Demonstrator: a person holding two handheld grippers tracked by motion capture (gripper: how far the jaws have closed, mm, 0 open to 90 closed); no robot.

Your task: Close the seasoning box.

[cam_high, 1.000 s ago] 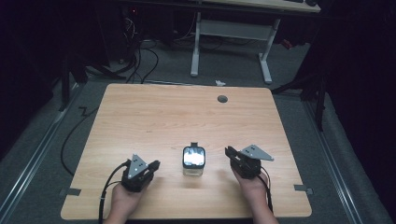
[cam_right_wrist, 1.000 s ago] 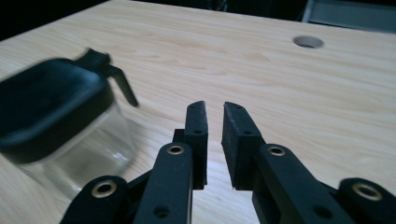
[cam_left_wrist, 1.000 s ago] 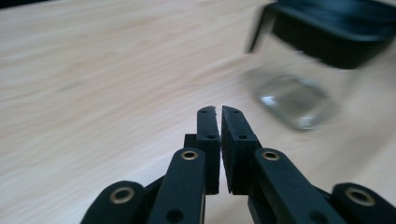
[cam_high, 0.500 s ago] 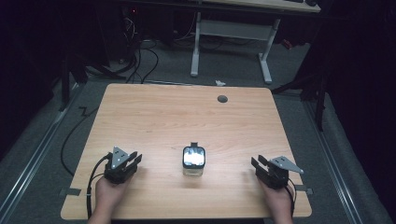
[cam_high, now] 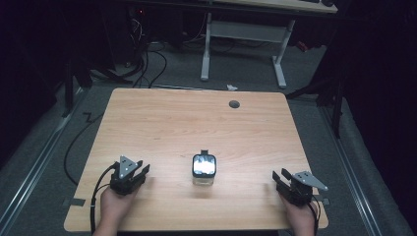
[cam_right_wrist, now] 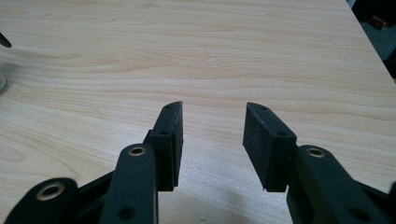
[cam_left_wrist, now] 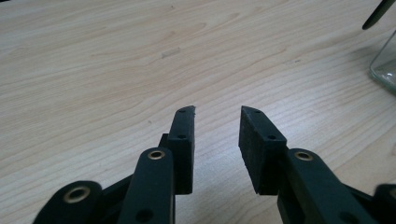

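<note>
Glass jar stands alone, both grippers open and empty.
The jar [cam_high: 203,169] sits on the wooden surface [cam_high: 187,118], near its front edge. The left gripper [cam_high: 139,172] rests well apart to the jar's left, the right gripper [cam_high: 278,178] well apart to its right; the jaws of both have just been opening, nothing between them.

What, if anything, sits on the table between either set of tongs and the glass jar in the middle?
Nothing visible does. Bare table lies between the left tongs and the glass jar, and likewise between the right tongs and the jar. Both tongs are open and hold nothing.
</note>
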